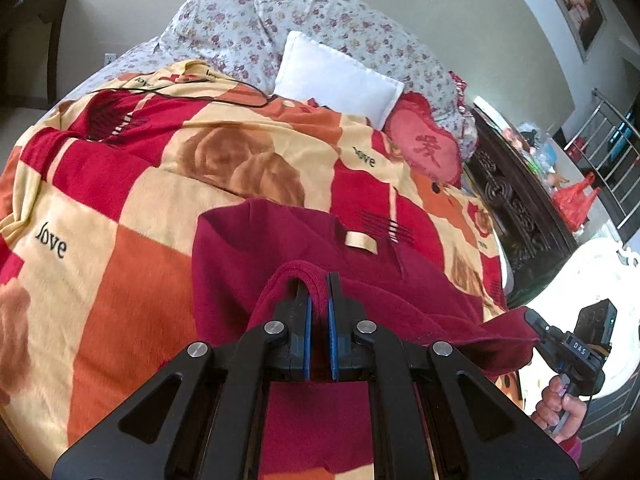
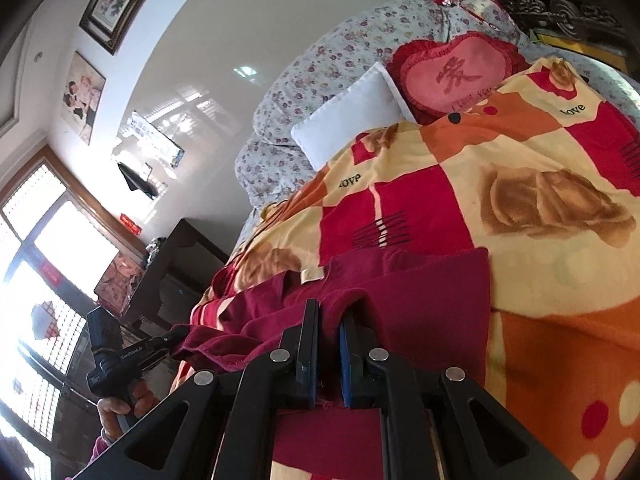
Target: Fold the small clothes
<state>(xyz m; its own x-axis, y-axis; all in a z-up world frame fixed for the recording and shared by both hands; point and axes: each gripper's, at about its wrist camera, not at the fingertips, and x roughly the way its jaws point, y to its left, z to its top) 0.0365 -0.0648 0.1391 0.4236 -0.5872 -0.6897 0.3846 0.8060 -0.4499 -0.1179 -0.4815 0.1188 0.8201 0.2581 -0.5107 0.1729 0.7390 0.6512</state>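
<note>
Both tools, left tool (image 1: pixel 319 292), right tool (image 2: pixel 329 320), pinching garment (image 1: pixel 256 240) hem, blanket (image 1: pixel 120 184) beyond

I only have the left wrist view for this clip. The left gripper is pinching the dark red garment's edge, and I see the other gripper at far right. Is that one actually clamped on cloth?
Observer: Yes. In the right wrist view the right gripper is shut on a fold of the dark red garment, cloth running between its blue pads.
Operator: Where does the left gripper sit from there?
Observer: The left gripper appears low on the left, holding the garment's far corner off the bed's edge.
Operator: Anything behind it I can't see?
Observer: A bright latticed window and a dark wooden cabinet.
</note>
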